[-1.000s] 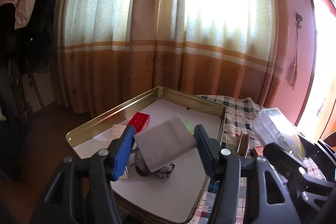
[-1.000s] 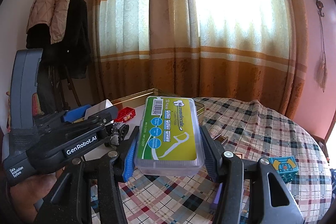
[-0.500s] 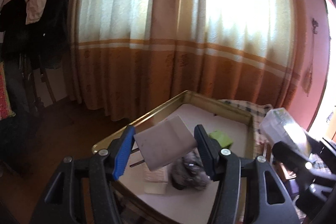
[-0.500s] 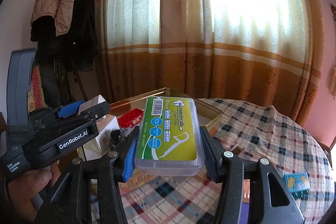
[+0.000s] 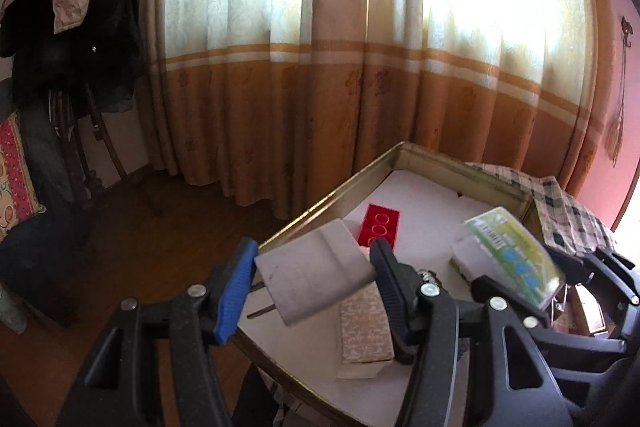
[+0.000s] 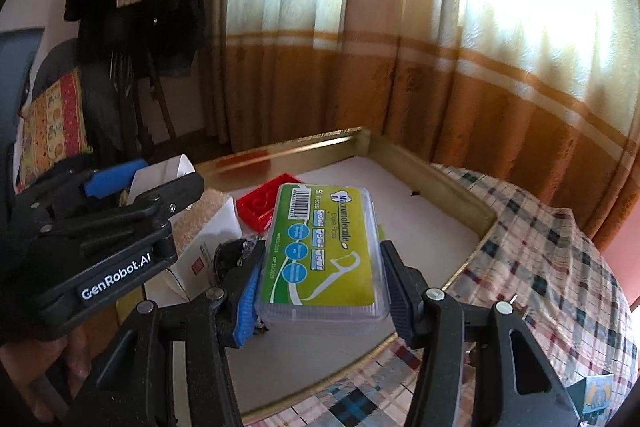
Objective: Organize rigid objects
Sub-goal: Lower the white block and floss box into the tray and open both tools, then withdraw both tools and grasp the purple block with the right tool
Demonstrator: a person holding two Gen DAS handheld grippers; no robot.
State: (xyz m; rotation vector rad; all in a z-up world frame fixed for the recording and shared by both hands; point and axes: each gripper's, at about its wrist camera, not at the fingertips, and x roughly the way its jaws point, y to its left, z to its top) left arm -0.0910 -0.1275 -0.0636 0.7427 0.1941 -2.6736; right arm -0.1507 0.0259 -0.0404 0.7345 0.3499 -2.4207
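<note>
- Sunlit orange-and-cream curtains (image 5: pixel 360 67) fill the upper frame in both views; coats hang upper left. Plaid tablecloth (image 6: pixel 560 267) at right carries a gold-rimmed tray (image 6: pixel 436 179) with a white floor.
- Left gripper (image 5: pixel 312 267): jaws closed on a white plug adapter (image 5: pixel 316 275), bottom centre of the left view, prongs sticking out lower left. Grip is across the flat sides, which looks stable. It hangs over the tray's near-left rim, clear of the floor.
- Right gripper (image 6: pixel 320 287): jaws clamped on a clear floss-pick box (image 6: pixel 324 251) with a green label, held by its long edges, label up. It hovers over the tray, centre of the right view.
- My read: both items are being carried in for drop-off in the tray; neither is set down yet.
- Already in the tray: red brick (image 5: pixel 380 231) mid-frame, beige patterned box (image 5: pixel 364 331) below the adapter, a small dark object under the right gripper that is too blurred to name.
- Obstacles: beige box and red brick sit right under the left gripper's path; the two grippers are close together, so collision is a risk. Free floor is at the tray's far right corner.
- Small blue-yellow item at lower right of the right view, outside the tray.
</note>
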